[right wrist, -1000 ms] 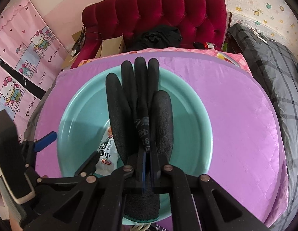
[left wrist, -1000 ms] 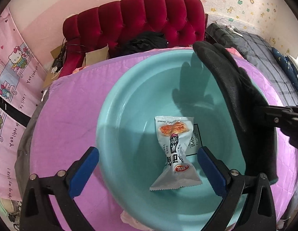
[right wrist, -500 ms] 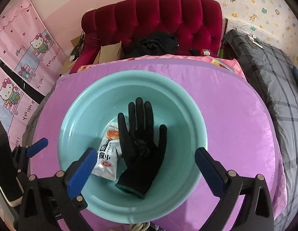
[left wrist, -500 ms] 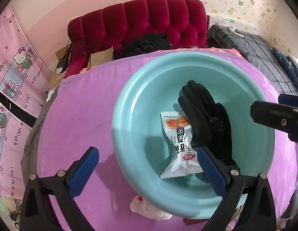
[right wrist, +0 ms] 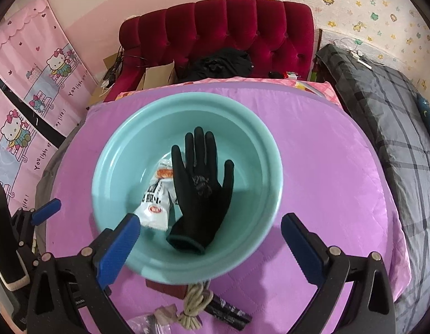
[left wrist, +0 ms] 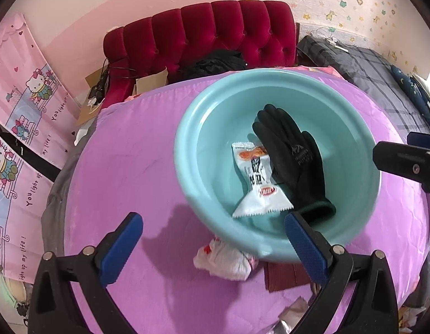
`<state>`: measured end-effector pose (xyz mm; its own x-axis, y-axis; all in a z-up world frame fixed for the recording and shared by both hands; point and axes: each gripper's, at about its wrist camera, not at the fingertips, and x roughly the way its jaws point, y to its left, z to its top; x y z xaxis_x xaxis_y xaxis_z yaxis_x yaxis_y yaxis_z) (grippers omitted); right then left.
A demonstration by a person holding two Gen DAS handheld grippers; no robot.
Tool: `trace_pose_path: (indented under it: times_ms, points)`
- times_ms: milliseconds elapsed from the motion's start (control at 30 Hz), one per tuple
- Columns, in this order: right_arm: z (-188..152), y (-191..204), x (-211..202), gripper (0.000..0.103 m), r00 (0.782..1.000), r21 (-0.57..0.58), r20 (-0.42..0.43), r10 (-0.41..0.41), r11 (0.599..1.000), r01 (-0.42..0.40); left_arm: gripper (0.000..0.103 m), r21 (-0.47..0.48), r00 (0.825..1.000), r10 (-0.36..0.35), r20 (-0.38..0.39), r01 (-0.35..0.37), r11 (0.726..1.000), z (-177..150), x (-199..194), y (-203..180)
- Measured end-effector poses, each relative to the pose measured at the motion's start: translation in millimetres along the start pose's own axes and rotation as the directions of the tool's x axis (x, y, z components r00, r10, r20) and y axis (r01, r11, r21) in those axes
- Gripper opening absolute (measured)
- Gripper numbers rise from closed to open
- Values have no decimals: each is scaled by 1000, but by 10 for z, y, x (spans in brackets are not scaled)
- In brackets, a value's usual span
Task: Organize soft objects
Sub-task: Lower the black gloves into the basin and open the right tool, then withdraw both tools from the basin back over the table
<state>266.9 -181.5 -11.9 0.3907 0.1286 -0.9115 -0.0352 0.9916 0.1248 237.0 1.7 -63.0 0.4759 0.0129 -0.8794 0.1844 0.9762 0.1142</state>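
The black work glove (right wrist: pixel 201 192) lies flat in the teal plastic basin (right wrist: pixel 259 144), fingers pointing away from the right gripper (right wrist: pixel 209 239) and cuff nearest it, ahead of and between that gripper's blue-padded fingers (right wrist: pixel 119 246). A pale logo sits on the back of the glove, too small to read. Its edge overlaps a white snack packet (left wrist: pixel 256 178) that lies just left of it in the basin; the packet carries an orange food picture, bold black characters and a small red oval brand mark — none of it legible.

The right gripper has just been opening and stands wide, with nothing pressed between its pads. The left gripper (left wrist: pixel 212 246) is also spread wide and empty; the basin lies ahead and to its right, its right finger crossing the near rim.

The basin rests on a bench covered in purple quilted cloth (right wrist: pixel 326 172). Between the grippers and the basin lie a crumpled white wrapper (left wrist: pixel 223 261), a dark red block (left wrist: pixel 287 275), a knotted beige rope (right wrist: pixel 194 306) and a black tube (right wrist: pixel 229 310) with unreadable print. Beyond stands a red tufted sofa (right wrist: pixel 215 27). The pink banner (right wrist: pixel 28 103) on the left reads "YOU light up my life!".
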Motion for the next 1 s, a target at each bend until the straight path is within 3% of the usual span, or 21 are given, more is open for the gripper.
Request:
trace_pose_path:
  times_ms: [567, 1000]
  points:
    - [-639, 64, -567, 103, 999, -33, 32, -17, 999, 18, 103, 28, 998, -7, 57, 5, 1000, -606, -645, -88]
    - [-1280, 90, -791, 103, 1000, -39, 23, -9, 999, 10, 103, 20, 999, -45, 23, 44, 999, -1300, -883, -194]
